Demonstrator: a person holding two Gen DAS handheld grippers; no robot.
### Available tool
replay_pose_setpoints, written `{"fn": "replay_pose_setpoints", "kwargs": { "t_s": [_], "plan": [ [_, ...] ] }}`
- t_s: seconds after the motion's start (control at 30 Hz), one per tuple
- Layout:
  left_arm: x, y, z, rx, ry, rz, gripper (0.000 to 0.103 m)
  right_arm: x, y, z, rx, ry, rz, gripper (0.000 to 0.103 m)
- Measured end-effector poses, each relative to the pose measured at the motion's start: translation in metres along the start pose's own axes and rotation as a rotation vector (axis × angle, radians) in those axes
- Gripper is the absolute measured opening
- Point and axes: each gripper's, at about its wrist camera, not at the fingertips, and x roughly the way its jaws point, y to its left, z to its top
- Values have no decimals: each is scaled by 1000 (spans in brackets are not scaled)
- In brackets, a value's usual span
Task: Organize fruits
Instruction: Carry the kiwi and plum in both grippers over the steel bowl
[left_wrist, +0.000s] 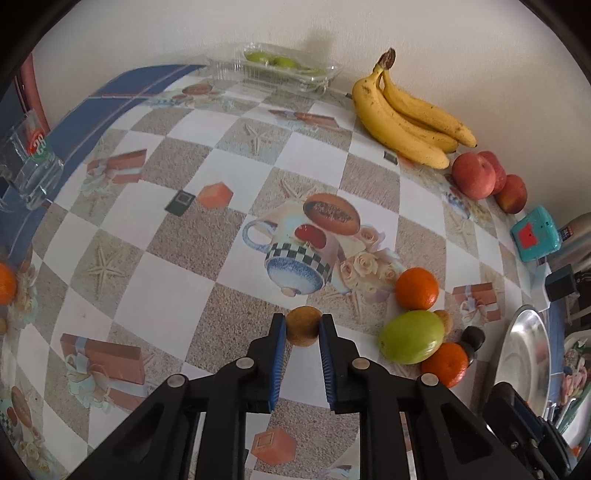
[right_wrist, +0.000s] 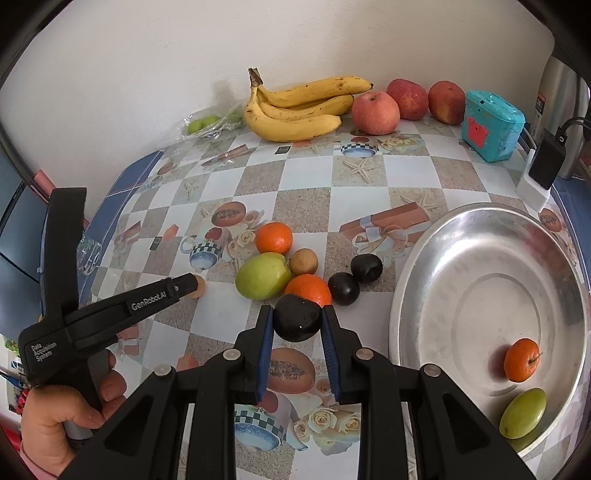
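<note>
Left wrist view: the left gripper (left_wrist: 303, 326) is clamped on a small round brown fruit (left_wrist: 303, 325), its blue pads pressing both sides, the fruit at the fingertips over the checked, picture-printed tablecloth (left_wrist: 177, 266). Only this view shows the clear plastic clamshell of green fruit (left_wrist: 280, 68) at the far wall in full and a glass tumbler (left_wrist: 27, 162) at the far left.

Right wrist view: the right gripper (right_wrist: 297, 321) is clamped on a dark, nearly black round fruit (right_wrist: 296, 322), held at the fingertips just near of a cluster of loose fruit. Only this view shows the inside of the wide shallow metal bowl (right_wrist: 461, 258) at the right, holding one small orange (right_wrist: 521, 360) and one oval green fruit (right_wrist: 522, 412). It also shows the left gripper from the side, with a hand (right_wrist: 66, 406) on its grip.

Both views: a bunch of yellow bananas (right_wrist: 295, 107) and three red apples (right_wrist: 406, 99) lie along the far wall.
</note>
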Motion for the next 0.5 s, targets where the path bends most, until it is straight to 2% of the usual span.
{"fn": "replay_pose_setpoints", "kwargs": {
  "t_s": [0.23, 0.5],
  "plan": [
    [-28, -5, 6, -36, -52, -11, 19, -9, -14, 2, 27, -20, -15, 26],
    [-51, -24, 8, -39, -93, -69, 19, -26, -63, 2, 135, -36, -82, 26]
  ]
}}
